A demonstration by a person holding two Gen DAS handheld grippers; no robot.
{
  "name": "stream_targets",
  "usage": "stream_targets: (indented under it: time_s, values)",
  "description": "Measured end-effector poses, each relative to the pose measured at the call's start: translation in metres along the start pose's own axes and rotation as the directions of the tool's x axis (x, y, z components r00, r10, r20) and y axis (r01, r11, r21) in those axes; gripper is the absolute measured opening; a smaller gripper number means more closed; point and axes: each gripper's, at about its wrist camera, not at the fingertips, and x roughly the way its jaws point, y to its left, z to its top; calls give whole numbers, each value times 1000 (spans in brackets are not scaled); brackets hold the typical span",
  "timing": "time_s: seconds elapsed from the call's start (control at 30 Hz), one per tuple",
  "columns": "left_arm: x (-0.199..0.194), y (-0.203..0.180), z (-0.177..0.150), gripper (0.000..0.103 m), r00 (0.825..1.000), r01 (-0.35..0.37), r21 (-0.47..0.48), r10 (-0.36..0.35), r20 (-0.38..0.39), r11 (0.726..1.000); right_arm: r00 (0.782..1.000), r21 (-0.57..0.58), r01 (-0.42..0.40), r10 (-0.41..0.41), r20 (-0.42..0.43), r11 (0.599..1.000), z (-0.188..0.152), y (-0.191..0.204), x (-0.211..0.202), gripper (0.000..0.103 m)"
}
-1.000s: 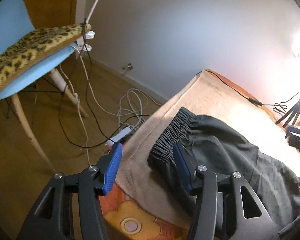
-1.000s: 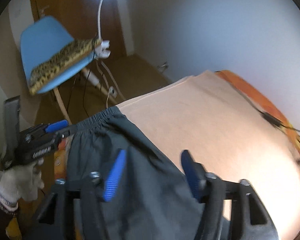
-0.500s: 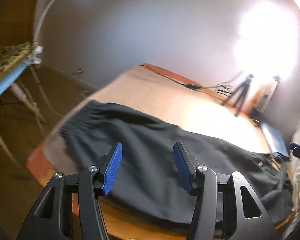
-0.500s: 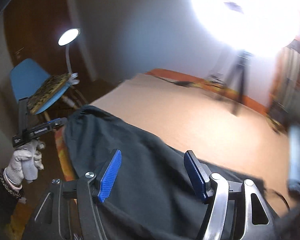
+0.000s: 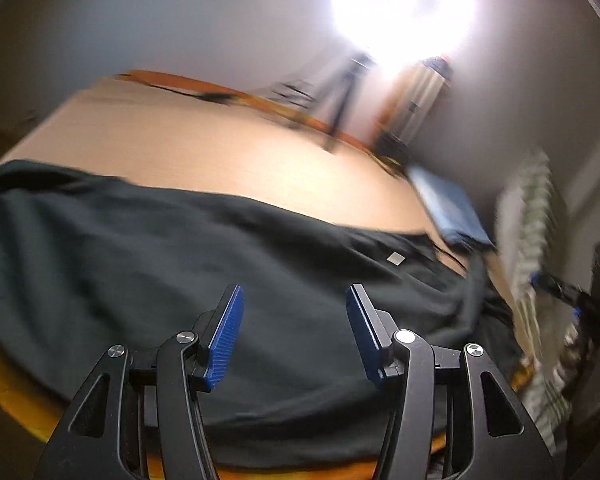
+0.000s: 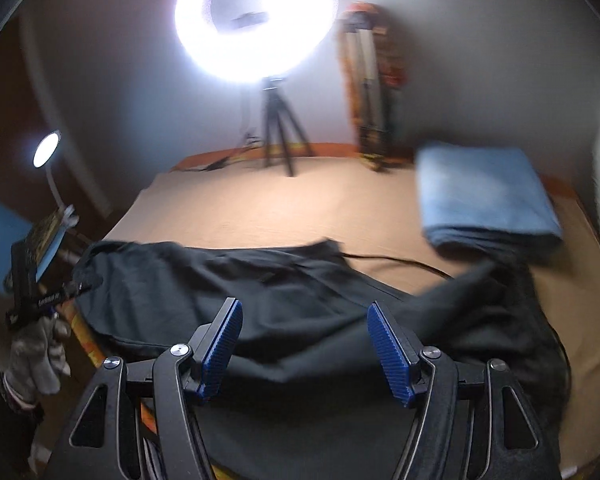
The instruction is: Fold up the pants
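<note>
Two claws in view, both with nothing held. Biggest item: the bed with a beige sheet [image 6: 284, 204] and orange patterned edge, filling the space ahead of and under both claws. On it, the dark grey fabric pants [image 5: 148, 264] lie spread lengthwise, directly beneath and just beyond both sets of fingers; in the right wrist view the pants [image 6: 228, 284] run from far left of the claw to its right, rumpled on the right side. Folded light-blue towel [image 6: 484, 200] sits on the sheet ahead-right of the right claw, well apart from its fingers, near the pants' rumpled end. Bright ring light on a black tripod [image 6: 256, 20] stands straight ahead of the right claw at the far bed edge; small white desk lamp [image 6: 46, 152] is far left. Left gripper [image 5: 294, 332]: blue ribbed pads apart, gap empty, hovering above the pants, no contact visible. Right gripper [image 6: 304, 344]: pads spread a bit wider, gap empty, also above the pants, not touching as far as visible. Right wrist view also catches the left gripper [image 6: 40, 296] off to its far left by the bed's left edge, held in a grey-gloved hand [image 6: 38, 356]. Black cable [image 6: 396, 260] on the sheet ahead of the right claw, by the pants. Both views motion-blurred.
</note>
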Motion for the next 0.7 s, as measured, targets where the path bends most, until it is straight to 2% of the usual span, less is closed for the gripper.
stream_targets:
  time_s: [0.1,0.2,0.3,0.47,0.57,0.7]
  values:
    - [18,-34,-9,53,996,69,54,-66,-63,996,1000,84,22,-22,-4,996,-6,-39,-12,68]
    - [34,-60,-20,58,989,98,100,-85,-121,990,998,146,61,-59,-13,987,-8,-79,-24,68]
    - [40,-77,-33,58,985,85,150,-61,-163,985,994,179,112,-109,-27,977,-7,-114,-30,68]
    - [53,-94,-44,58,977,49,212,-4,-212,976,990,217,136,-122,-75,967,6,-162,-24,68]
    - [61,-102,-47,59,974,29,256,31,-225,966,987,236,137,-114,-109,962,18,-177,-8,68]
    - [68,-109,-52,59,970,13,304,62,-235,952,983,293,90,-38,-178,952,33,-179,32,68]
